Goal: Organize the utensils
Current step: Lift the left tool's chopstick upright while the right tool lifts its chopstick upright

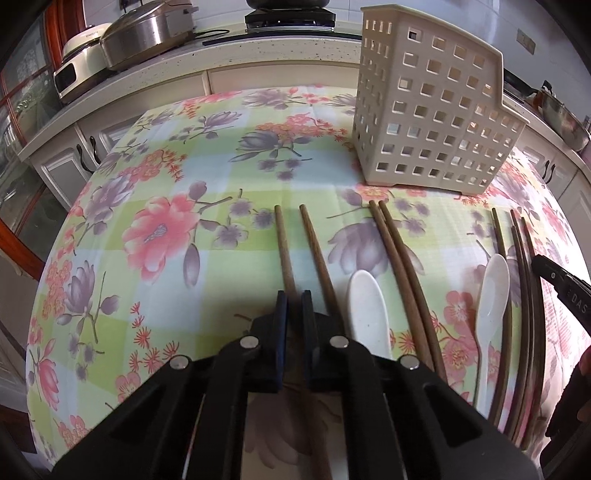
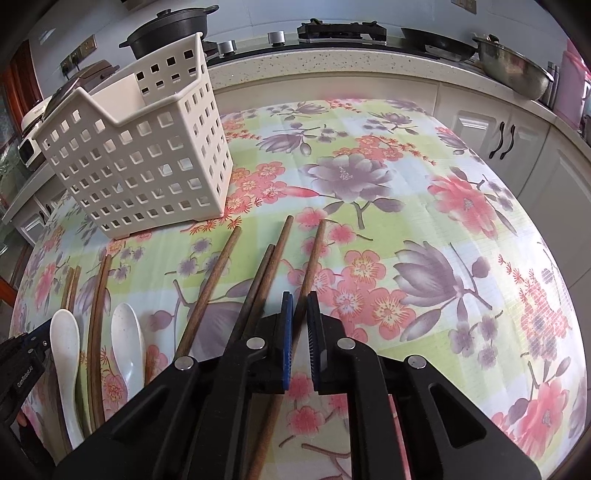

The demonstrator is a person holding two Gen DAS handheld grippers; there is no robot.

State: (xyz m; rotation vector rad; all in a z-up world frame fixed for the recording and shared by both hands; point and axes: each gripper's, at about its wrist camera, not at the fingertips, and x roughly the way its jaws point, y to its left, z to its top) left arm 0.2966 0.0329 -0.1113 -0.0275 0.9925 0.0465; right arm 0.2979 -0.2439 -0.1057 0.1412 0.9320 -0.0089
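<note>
left gripper (image 1: pixel 293 299) pinches the far-left chopstick (image 1: pixel 283 243); right gripper (image 2: pixel 300 301) pinches the far-right chopstick (image 2: pixel 314 251). other chopsticks (image 1: pixel 397 251) and spoons (image 1: pixel 365 306) lie between them, near the rack (image 1: pixel 432 110).

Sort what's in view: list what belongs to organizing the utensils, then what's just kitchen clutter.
Part of the job:
- brown chopsticks lying on the tablecloth
- two white spoons
- perforated utensil caddy, standing upright

Just lying about:
- lidded electric pan on the counter
- black pot
- steel bowl
- floral tablecloth
</note>
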